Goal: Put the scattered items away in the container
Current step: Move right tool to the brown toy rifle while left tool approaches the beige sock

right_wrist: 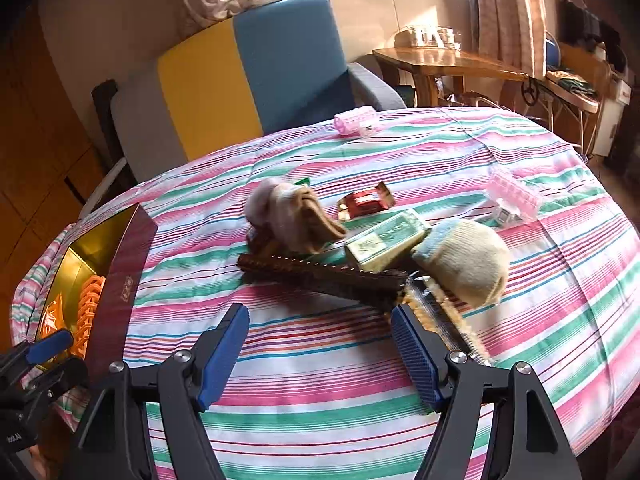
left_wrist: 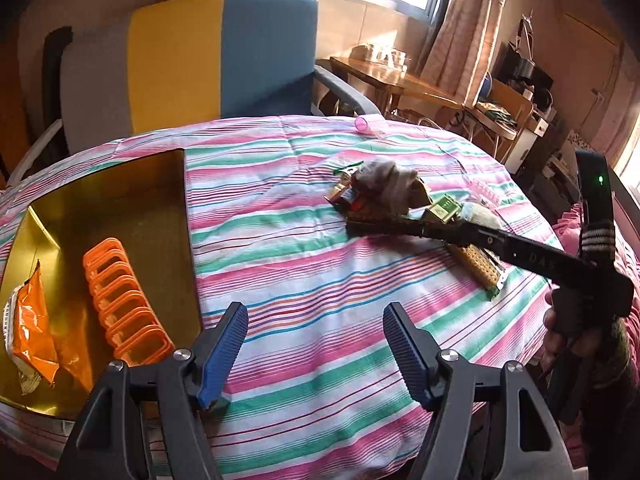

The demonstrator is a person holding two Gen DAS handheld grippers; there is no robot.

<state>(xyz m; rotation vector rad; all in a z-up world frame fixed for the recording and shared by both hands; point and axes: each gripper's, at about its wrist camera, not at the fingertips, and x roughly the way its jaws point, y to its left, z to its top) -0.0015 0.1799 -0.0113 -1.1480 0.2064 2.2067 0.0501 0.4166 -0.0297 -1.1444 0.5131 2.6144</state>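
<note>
A gold-lined box [left_wrist: 120, 208] sits at the left of the striped table and holds an orange plastic rack [left_wrist: 124, 304] and an orange snack packet [left_wrist: 32, 324]. My left gripper [left_wrist: 316, 352] is open and empty beside the box. My right gripper [right_wrist: 320, 356] is open and empty, just short of a pile: a dark comb [right_wrist: 320, 276], a brown sock [right_wrist: 296, 212], a cream sock [right_wrist: 468, 260], a green box [right_wrist: 388, 240], a red packet [right_wrist: 366, 200] and a wafer pack [right_wrist: 444, 312]. Pink curlers lie farther off, one at the back [right_wrist: 356, 120] and one at the right [right_wrist: 512, 196].
A yellow, blue and grey armchair [right_wrist: 248, 72] stands behind the table. A wooden side table [right_wrist: 444, 60] and cluttered shelves are at the back right. The box's maroon outer wall [right_wrist: 124, 280] and my left gripper [right_wrist: 48, 348] show at the left of the right wrist view.
</note>
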